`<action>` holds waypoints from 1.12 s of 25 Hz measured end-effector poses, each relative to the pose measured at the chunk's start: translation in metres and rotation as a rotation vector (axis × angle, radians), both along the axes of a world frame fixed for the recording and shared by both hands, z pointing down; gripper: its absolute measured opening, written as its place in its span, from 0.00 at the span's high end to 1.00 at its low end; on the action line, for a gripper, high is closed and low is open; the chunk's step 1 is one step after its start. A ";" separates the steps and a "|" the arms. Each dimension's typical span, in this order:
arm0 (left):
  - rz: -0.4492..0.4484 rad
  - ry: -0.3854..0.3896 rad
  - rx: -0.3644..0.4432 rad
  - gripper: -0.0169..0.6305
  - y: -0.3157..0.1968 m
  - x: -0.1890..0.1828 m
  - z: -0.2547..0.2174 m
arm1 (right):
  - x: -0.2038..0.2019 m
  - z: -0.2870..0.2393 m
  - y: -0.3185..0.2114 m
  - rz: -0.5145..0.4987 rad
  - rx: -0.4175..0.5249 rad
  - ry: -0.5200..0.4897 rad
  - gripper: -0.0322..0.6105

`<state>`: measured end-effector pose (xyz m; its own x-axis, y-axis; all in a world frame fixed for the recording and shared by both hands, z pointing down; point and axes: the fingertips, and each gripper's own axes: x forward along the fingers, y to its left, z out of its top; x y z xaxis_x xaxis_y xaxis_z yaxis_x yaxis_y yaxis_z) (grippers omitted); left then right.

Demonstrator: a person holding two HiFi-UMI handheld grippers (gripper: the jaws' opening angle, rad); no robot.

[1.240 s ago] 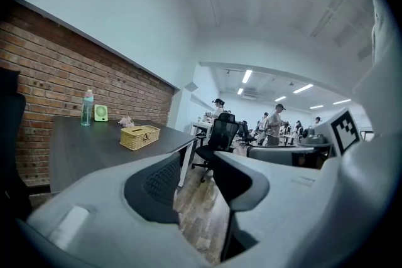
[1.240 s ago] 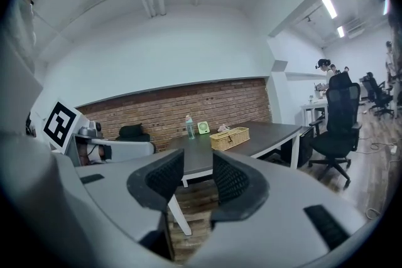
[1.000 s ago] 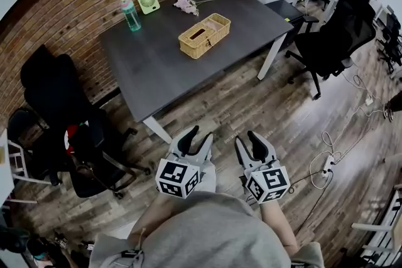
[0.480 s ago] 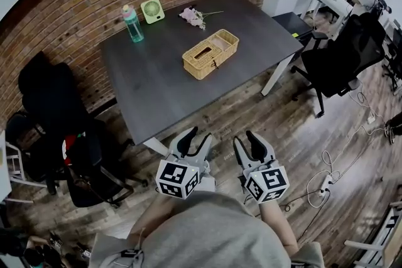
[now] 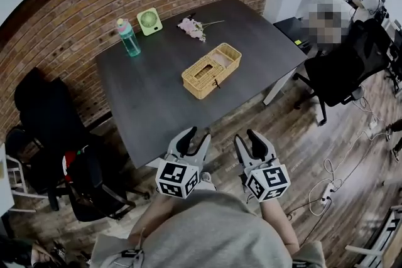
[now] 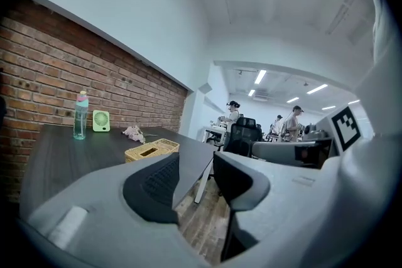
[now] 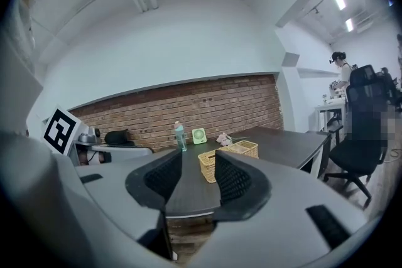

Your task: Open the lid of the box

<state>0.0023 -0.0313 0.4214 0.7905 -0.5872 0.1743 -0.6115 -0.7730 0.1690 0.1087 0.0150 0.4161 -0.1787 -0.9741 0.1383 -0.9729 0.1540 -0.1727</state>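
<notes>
Person holds left gripper (image 5: 194,139) and right gripper (image 5: 250,140) side by side close to the torso, both with jaws apart and nothing between them.

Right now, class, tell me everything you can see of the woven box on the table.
The box is rectangular and tan, woven like wicker. Its top has a dark slot in one half, and a small dark clasp hangs on its near long side. It looks shut. It lies flat, angled across the dark table, touching nothing else.
</notes>
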 end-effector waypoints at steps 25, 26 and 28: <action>-0.076 -0.023 -0.042 0.72 -0.134 -0.011 0.021 | 0.002 0.021 -0.143 -0.050 -0.049 -0.009 0.70; -0.080 -0.024 -0.046 0.72 -0.137 -0.012 0.023 | 0.002 0.022 -0.146 -0.051 -0.050 -0.008 0.70; -0.086 -0.024 -0.052 0.72 -0.141 -0.015 0.026 | 0.002 0.025 -0.150 -0.053 -0.055 -0.007 0.70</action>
<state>-0.0126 -0.1724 0.4469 0.7324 -0.6427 0.2248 -0.6799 -0.7077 0.1919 0.1103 -0.1353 0.4408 -0.2307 -0.9543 0.1899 -0.9624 0.1950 -0.1893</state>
